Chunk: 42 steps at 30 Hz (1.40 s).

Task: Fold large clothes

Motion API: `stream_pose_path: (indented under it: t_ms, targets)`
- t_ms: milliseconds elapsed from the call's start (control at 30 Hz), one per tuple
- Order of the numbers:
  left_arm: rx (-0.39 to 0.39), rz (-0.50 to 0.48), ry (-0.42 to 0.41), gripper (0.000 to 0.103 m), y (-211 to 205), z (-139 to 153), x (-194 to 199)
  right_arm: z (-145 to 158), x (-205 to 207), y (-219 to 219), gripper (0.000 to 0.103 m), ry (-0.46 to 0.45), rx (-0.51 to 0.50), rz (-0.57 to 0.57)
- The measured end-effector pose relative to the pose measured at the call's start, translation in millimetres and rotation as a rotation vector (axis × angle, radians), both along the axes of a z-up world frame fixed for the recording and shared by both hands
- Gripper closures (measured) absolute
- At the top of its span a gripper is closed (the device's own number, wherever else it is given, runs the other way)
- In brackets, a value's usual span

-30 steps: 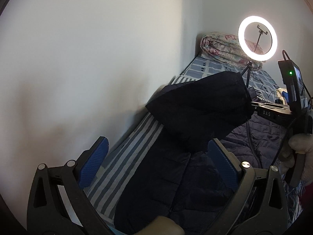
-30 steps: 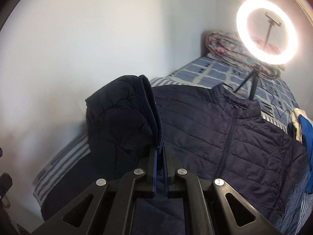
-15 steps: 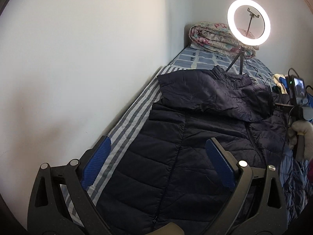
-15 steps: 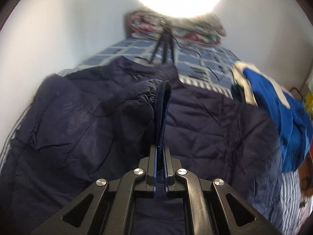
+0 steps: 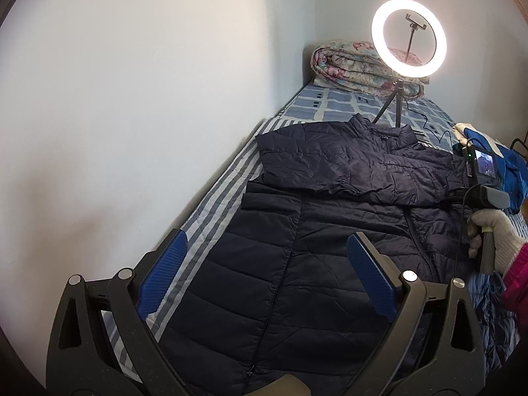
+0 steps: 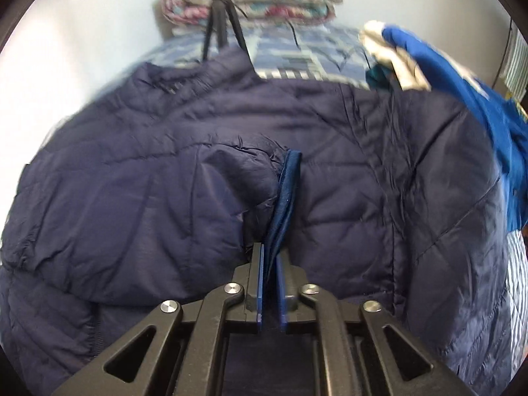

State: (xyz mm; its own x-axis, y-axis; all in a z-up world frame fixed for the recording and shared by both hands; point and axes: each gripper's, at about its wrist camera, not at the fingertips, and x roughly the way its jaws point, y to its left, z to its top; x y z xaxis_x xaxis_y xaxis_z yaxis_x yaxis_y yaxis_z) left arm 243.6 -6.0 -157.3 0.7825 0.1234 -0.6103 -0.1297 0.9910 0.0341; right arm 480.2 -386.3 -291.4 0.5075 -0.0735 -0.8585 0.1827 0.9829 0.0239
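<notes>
A dark navy quilted jacket lies front up on the bed, collar toward the far end. Its left sleeve is folded across the chest. My left gripper is open and empty, held above the jacket's lower part. My right gripper is shut on the sleeve's blue cuff and holds it low over the jacket's right chest. The right gripper also shows in the left wrist view, at the jacket's right side, held by a gloved hand.
A lit ring light on a tripod stands on the bed beyond the collar. A rolled floral quilt lies at the head. A blue garment lies at the right. The white wall borders the bed's left edge.
My right gripper carried the sleeve from raised at the left across the chest and lowered it to the right side. The left gripper stayed open over the lower jacket.
</notes>
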Motion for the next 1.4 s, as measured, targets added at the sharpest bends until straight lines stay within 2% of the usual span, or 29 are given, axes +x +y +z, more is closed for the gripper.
stream_pose_path:
  t_ms: [67,100,267,333,500,633,767,833,933,1000,1133,1267,1400]
  targets:
    - [0.007,0.0,-0.006,0.004,-1.5,2.1,-1.0,5.3,-0.8,-2.7,0.08,0.003,-0.028,0.002]
    - [-0.004,-0.001,-0.007,0.004,-1.2,3.5,-0.9,9.2,-1.4,-3.1,0.079,-0.003,-0.047,0.003]
    - [-0.152,-0.051,-0.064,0.004,5.9,13.3,-9.1,57.4,-45.9,-9.3,0.063,-0.109,-0.011,0.067]
    - [-0.168,-0.064,-0.077,0.004,3.5,16.8,-12.9,80.7,-76.7,-15.8,0.062,-0.156,-0.021,0.086]
    - [-0.127,-0.141,-0.079,0.004,-19.8,24.8,-23.9,126.7,-160.8,-47.1,0.062,-0.235,0.015,0.078]
    - [-0.1,-0.222,-0.1,0.004,-50.7,30.8,-37.9,150.1,-227.6,-77.4,0.061,-0.265,0.022,0.034]
    - [-0.115,-0.33,-0.093,0.006,-89.5,34.1,-52.3,164.3,-298.7,-114.7,0.061,-0.288,0.026,-0.028]
    - [-0.142,-0.395,-0.072,0.012,-113.4,34.2,-59.7,170.1,-339.1,-136.6,0.06,-0.301,0.041,-0.076]
    - [-0.169,-0.504,-0.035,0.017,-157.7,33.4,-71.8,174.6,-385.7,-160.2,0.05,-0.319,0.045,-0.139]
    - [-0.177,-0.592,0.004,0.025,-194.5,30.1,-80.1,174.9,-420.9,-173.6,0.049,-0.331,0.03,-0.184]
    - [-0.185,-0.759,0.089,0.025,-272.3,17.8,-99.8,173.8,-467.8,-188.4,0.049,-0.333,-0.025,-0.246]
    - [-0.154,-0.935,0.194,0.025,-355.9,-3.0,-124.2,170.6,-503.8,-202.2,0.048,-0.336,-0.038,-0.303]
    - [-0.122,-1.046,0.287,0.025,-421.4,-24.6,-144.4,169.2,-527.0,-215.8,0.048,-0.334,-0.051,-0.344]
